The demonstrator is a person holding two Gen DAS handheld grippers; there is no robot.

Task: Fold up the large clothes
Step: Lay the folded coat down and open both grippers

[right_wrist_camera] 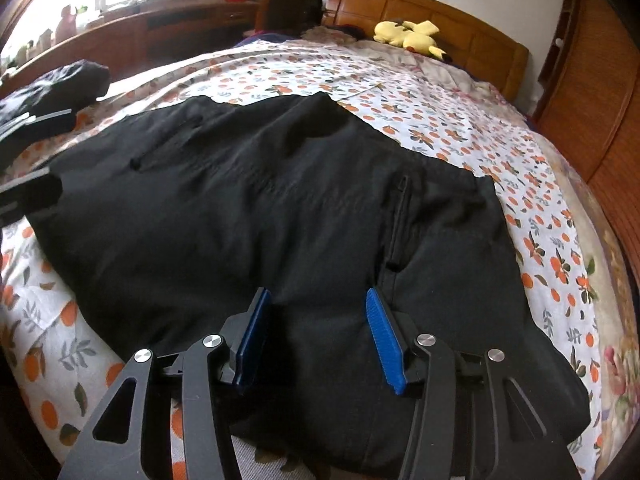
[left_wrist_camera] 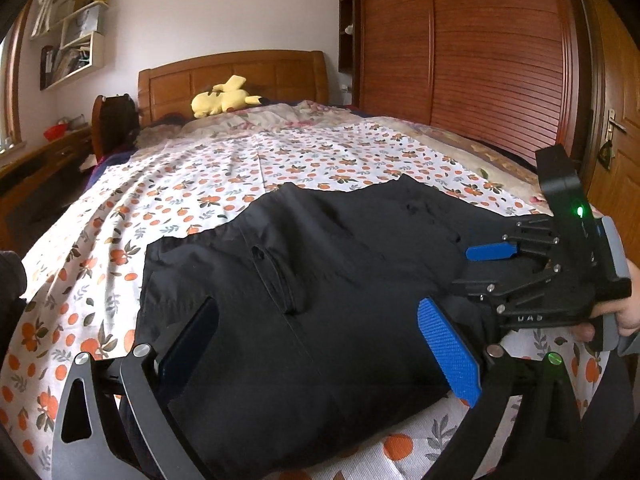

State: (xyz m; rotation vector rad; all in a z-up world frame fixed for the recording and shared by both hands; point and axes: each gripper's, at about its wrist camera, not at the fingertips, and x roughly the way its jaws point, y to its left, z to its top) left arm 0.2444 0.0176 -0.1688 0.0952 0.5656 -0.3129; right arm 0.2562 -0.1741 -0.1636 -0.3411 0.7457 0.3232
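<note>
A large black garment [left_wrist_camera: 312, 280] lies spread flat on the bed, with a zip pocket and a seam showing; it also fills the right wrist view [right_wrist_camera: 260, 216]. My left gripper [left_wrist_camera: 316, 344] is open, its blue pads wide apart just above the garment's near edge. My right gripper [right_wrist_camera: 316, 328] is open over the garment's near edge, holding nothing. It also shows at the right of the left wrist view [left_wrist_camera: 480, 276], held by a hand, its jaws apart on the garment's right side.
The bed has a white sheet [left_wrist_camera: 200, 184] printed with oranges. A yellow plush toy [left_wrist_camera: 222, 98] lies by the wooden headboard [left_wrist_camera: 232, 76]. A wooden wardrobe [left_wrist_camera: 480, 48] stands at the right. Another dark cloth [right_wrist_camera: 60, 84] lies at the bed's left edge.
</note>
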